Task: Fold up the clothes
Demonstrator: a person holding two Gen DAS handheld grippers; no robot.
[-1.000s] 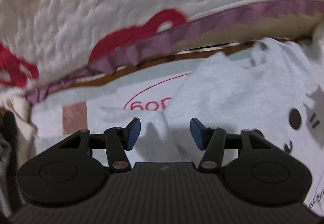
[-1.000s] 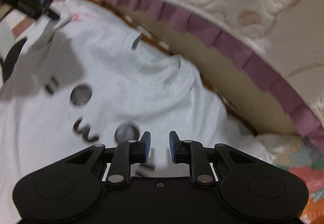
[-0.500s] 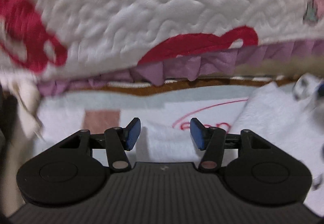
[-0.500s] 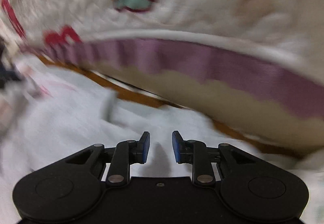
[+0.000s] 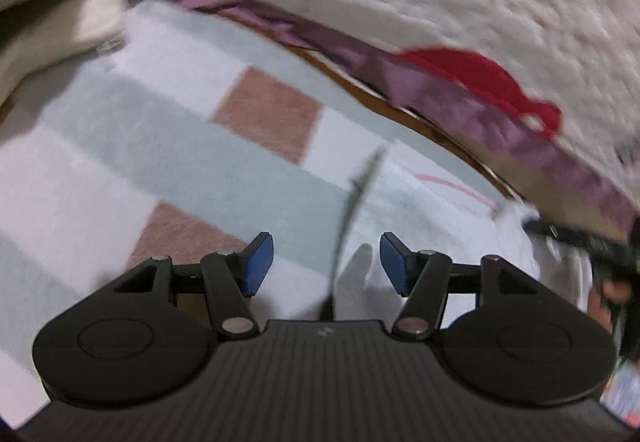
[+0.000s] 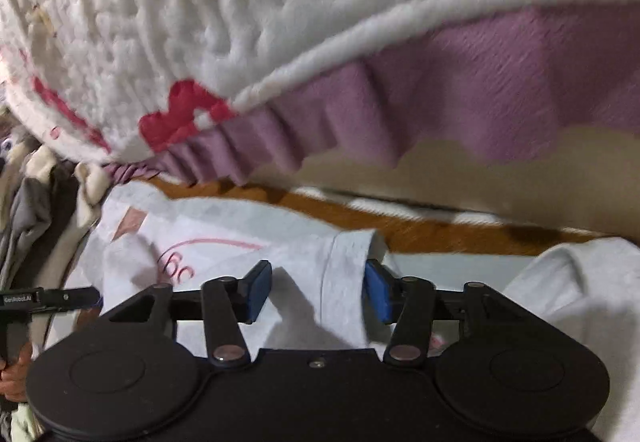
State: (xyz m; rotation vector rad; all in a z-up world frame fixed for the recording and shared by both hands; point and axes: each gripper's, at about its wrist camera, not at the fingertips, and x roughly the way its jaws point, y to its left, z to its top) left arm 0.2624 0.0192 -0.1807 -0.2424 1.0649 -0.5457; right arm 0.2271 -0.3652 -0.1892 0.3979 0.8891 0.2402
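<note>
Beneath the white quilted blanket (image 6: 200,22) with the purple frill | white printed cotton garment (image 6: 224,242) lies spread flat | my right hand-held gripper (image 6: 318,288) open astride its sleeve (image 6: 348,274) | my left hand-held gripper (image 5: 326,262) just opened wider, nothing pinched | advise: seat both pads on cloth before closing, then lift evenly.

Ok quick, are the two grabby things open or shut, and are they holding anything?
Left gripper: open, just widened, gripping nothing.
Right gripper: open; a fold of the white shirt sits between its jaws, not pinched.
</note>
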